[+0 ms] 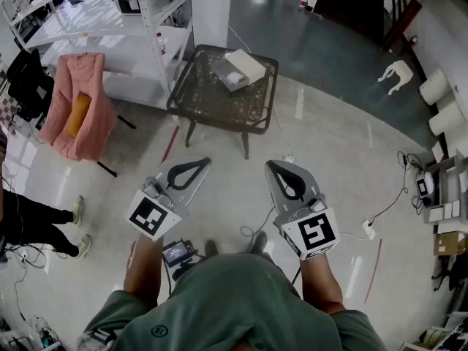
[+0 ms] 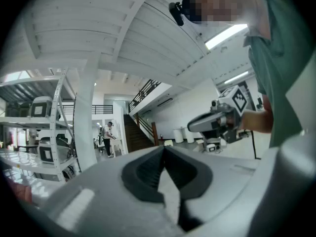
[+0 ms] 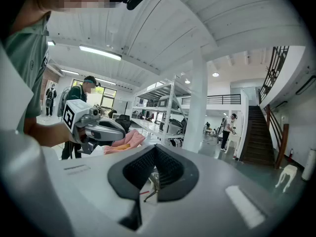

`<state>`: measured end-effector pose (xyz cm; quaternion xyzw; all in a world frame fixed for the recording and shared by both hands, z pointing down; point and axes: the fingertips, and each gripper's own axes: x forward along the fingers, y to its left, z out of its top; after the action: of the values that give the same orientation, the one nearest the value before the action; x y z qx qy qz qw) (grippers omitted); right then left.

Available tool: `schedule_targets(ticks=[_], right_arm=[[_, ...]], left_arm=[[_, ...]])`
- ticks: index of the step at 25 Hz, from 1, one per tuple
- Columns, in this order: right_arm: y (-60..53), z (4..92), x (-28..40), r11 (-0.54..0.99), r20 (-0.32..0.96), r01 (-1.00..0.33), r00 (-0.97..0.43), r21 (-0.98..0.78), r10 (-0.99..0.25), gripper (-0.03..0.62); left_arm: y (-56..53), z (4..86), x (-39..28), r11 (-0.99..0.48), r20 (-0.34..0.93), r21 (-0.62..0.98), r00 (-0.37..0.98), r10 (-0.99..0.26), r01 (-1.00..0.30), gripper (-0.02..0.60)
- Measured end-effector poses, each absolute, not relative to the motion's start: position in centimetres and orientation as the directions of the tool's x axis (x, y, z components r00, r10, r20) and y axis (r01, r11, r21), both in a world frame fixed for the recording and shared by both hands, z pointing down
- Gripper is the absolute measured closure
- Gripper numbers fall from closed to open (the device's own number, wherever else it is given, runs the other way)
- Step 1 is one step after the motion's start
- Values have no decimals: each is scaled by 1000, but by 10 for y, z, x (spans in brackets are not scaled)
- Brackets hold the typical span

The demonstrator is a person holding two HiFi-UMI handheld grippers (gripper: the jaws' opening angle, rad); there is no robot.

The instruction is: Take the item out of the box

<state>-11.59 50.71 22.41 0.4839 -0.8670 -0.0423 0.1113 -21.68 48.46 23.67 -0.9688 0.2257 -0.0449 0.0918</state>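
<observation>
Operator stands well back from a dark mesh-top table (image 1: 191, 86), a gripper in each hand, both pointing toward it. The box (image 1: 241, 68), pale, flat and prob. cardboard, lies on the table's far-right part w/ what looks like a white flap or lid raised over a greyer tray. Its contents can't be made out from here.

Left gripper (image 1: 206, 161): jaws pressed together, tips meeting, nothing between them. Right gripper (image 1: 269, 164): same, dark ribbed pads closed to a point, only floor showing through the loop behind the tips.

Key relation: the box sits straight ahead and far from both sets of jaws, approx. on the centre line between them, so neither hand is clearly nearer. Its long axis seems to run left-right w/ a slight skew. The task looks not yet begun; the next move would prob. be a step forward, then spreading the jaws.

Surroundings: glossy pale floor, grey metal table legs, a soft pink chair (image 1: 77, 108) at left, white shelving (image 1: 142, 20) far left, cables at right.
</observation>
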Motion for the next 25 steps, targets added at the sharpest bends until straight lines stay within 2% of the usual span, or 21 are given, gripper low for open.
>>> schedule_targets(ticks=[15,25], right_arm=[[508,228,-129,512,160,-840,-488,182,-858,589],[508,220,-129,469,117,-871,-456,143,-882,588]], left_arm=[[484,244,-231,-888,40,-188,901,-433,-419,578],[481,240,-234,-899,12,-186,914,-406,-396,578]])
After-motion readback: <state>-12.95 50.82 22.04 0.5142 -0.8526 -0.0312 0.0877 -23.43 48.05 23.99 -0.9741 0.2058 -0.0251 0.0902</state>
